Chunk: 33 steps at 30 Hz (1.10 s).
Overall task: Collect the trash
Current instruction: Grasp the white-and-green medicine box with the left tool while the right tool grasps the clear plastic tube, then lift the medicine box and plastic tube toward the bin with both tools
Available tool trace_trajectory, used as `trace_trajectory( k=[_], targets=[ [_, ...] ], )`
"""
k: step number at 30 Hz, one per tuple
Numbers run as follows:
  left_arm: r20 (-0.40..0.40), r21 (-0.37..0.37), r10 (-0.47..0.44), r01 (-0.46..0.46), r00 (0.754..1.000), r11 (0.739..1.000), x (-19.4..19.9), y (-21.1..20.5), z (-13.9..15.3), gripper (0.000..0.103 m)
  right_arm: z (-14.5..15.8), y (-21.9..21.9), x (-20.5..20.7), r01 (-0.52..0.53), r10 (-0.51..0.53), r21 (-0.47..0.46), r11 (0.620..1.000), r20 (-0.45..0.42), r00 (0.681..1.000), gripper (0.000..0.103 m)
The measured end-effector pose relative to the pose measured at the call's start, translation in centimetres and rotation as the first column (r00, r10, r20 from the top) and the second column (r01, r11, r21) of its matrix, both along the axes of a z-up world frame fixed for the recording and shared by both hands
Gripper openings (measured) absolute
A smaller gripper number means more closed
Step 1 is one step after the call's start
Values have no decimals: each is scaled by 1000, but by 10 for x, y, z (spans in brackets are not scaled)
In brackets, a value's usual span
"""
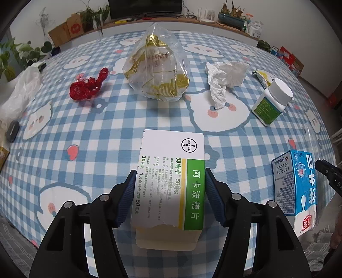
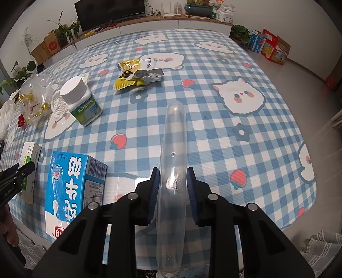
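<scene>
A white and green medicine box (image 1: 171, 154) lies on the blue checked tablecloth (image 1: 85, 139), and my left gripper (image 1: 170, 171) has its blue pads against the box's two long sides. In the right wrist view my right gripper (image 2: 172, 171) is shut on a long clear plastic case (image 2: 175, 132) that sticks out forward over the cloth. A blue milk carton (image 2: 70, 188) lies between the two grippers, near the table's front edge. Other trash on the cloth: a white pill bottle (image 1: 271, 100), a crumpled tissue (image 1: 222, 81), a clear bag with gold wrapping (image 1: 158, 70) and a red net (image 1: 87, 85).
Yellow snack wrappers (image 2: 136, 74) lie further back on the right half. A white plastic bag (image 1: 19, 94) sits at the left edge. Behind the table run a low cabinet with a screen (image 2: 109, 12), plants and cardboard boxes. Bare floor (image 2: 310, 70) lies to the right.
</scene>
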<state>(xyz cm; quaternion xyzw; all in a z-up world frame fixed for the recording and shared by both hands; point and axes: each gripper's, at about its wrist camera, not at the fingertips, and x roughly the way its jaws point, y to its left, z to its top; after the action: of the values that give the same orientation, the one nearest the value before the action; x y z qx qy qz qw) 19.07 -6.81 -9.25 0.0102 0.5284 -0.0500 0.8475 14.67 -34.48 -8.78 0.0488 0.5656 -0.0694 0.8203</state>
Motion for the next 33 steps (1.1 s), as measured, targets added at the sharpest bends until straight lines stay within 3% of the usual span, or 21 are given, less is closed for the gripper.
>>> trace_trajectory(
  k=[13, 33],
  targets=[
    [41, 11, -16, 15, 999, 1000, -10, -10, 18, 60, 10, 2, -4, -3, 3, -1, 1000, 20, 1000, 25],
    [69, -33, -29, 32, 997, 999, -46, -17, 40, 60, 29, 8, -23, -8, 6, 24, 1000, 66, 998, 24]
  ],
)
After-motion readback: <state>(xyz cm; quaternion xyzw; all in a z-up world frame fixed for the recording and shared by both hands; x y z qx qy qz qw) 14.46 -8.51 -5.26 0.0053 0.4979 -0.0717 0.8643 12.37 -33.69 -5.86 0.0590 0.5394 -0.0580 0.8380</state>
